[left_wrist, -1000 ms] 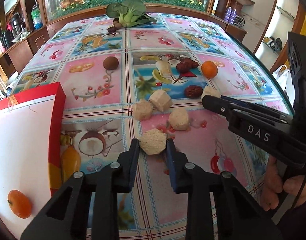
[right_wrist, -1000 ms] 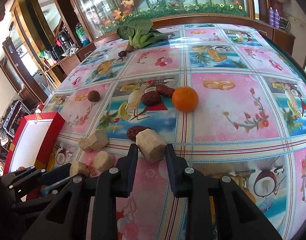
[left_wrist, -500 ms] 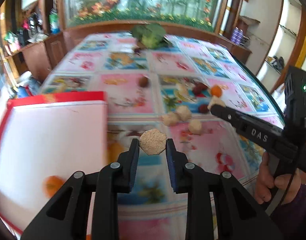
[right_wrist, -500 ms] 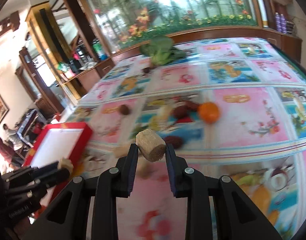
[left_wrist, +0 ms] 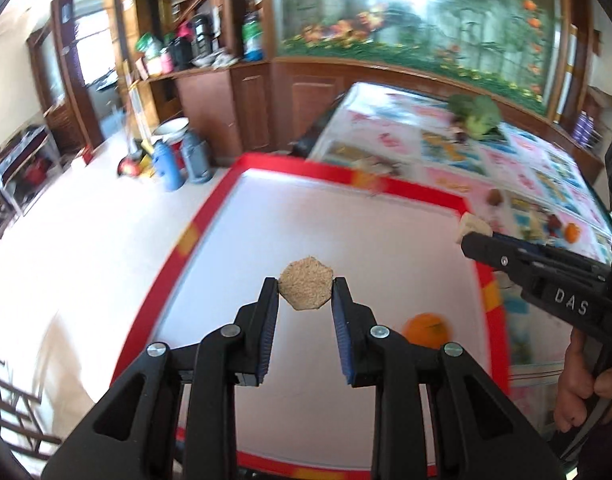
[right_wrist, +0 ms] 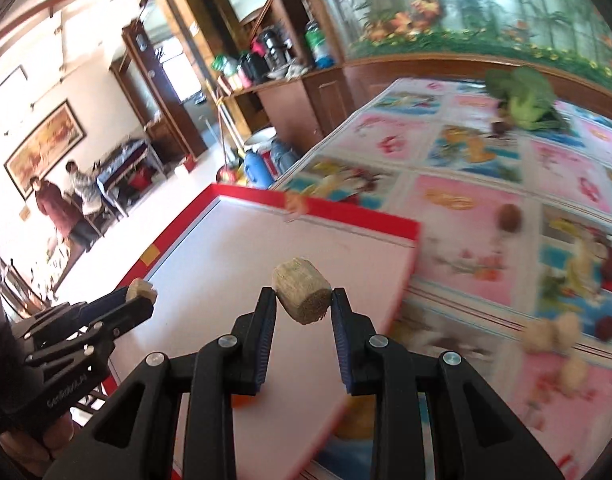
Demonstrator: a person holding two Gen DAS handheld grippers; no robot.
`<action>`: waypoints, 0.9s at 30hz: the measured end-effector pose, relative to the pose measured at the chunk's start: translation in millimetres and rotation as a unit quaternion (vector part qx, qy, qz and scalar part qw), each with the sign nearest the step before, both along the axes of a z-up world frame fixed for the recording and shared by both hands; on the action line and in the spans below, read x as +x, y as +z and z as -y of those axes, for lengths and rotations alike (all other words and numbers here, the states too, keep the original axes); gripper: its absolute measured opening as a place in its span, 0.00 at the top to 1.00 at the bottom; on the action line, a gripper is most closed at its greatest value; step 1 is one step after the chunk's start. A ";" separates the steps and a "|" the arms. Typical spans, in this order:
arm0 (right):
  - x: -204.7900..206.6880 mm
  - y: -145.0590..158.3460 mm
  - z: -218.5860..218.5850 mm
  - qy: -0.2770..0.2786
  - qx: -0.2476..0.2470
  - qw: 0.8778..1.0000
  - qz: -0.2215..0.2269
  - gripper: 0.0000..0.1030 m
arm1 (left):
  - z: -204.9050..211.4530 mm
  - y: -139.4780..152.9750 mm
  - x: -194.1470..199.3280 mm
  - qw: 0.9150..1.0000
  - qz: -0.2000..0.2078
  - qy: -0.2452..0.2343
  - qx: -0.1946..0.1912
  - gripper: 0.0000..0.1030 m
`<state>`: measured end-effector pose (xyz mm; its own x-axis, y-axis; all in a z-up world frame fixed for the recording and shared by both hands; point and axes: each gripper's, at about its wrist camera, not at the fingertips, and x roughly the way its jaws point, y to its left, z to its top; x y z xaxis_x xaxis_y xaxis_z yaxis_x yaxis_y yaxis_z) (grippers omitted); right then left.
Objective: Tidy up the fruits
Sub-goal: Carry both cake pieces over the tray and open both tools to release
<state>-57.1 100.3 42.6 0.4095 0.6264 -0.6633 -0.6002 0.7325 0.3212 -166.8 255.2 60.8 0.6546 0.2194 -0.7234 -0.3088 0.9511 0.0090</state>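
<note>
While both hover over the red tray (left_wrist: pixel 481 280), we note left gripper (left_wrist: pixel 305 292) clamped on a chunk (left_wrist: pixel 305 289), right gripper (right_wrist: pixel 302 300) on another (right_wrist: pixel 302 295).

tray (left_wrist: pixel 210 236): red rim, yellow marks, white floor | chunks (left_wrist: pixel 305 289): tan | orange (left_wrist: pixel 427 329): orange | tablecloth (right_wrist: pixel 465 216): pink/blue fruit-print squares | grippers (left_wrist: pixel 305 294): black, blue pads

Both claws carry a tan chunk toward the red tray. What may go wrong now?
1. The left claw pinches its hexagonal chunk only at the fingertips, so it may slip out early.
2. The right claw holds its chunk above the red tray near the edge; released there, it might roll off.
3. The orange already inside could be struck.
</note>
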 end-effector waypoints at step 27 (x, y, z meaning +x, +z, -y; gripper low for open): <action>-2.1 8.4 35.8 -0.054 0.011 0.998 0.008 0.68 | 4.1 -3.5 -18.3 0.999 -0.008 0.016 0.030 0.52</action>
<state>-59.2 64.5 50.9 0.4854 0.5931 -0.6423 -0.5233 0.7856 0.3300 -185.2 251.1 57.4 0.6353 0.2833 -0.7185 -0.3389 0.9382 0.0703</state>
